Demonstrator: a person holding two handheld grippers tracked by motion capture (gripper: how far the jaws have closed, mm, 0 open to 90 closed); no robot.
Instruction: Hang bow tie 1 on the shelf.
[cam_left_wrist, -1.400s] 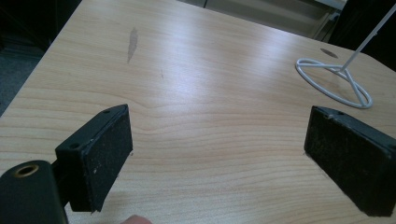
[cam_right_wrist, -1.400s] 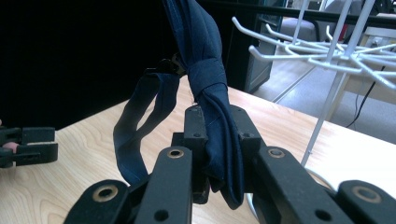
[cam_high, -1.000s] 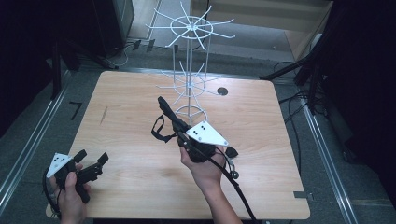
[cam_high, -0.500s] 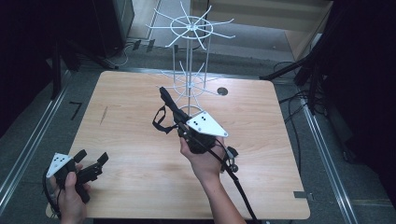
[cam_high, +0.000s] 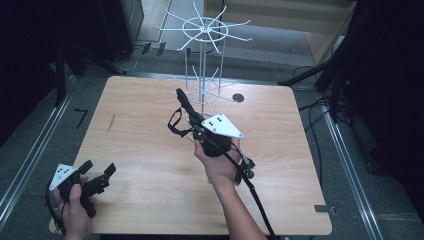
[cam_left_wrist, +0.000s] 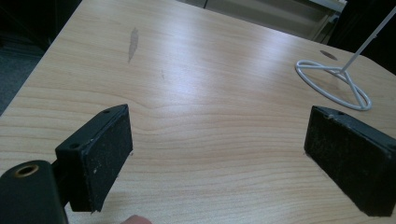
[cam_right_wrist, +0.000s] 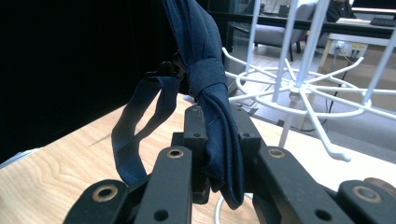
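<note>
A dark blue bow tie (cam_right_wrist: 205, 79) with a hanging strap loop (cam_right_wrist: 135, 126) is clamped between the jaws of my right gripper (cam_right_wrist: 218, 135), which is shut on it. In the high view the right gripper (cam_high: 196, 121) holds the bow tie (cam_high: 183, 105) raised over the table's middle, close to the lower ring of the white wire rack (cam_high: 202, 60). The rack's hooked arms (cam_right_wrist: 303, 88) spread just right of the tie. My left gripper (cam_high: 97, 172) rests open at the near left corner, nothing between its pads (cam_left_wrist: 105, 154).
The wooden table (cam_high: 140, 150) has a dark cable hole (cam_high: 238, 98) at the back right. The rack's white ring base (cam_left_wrist: 334, 84) sits on the wood. Cables and metal rails run along the floor on both sides.
My right gripper has carried the bow tie up and toward the rack. The left gripper has stayed where it was.
</note>
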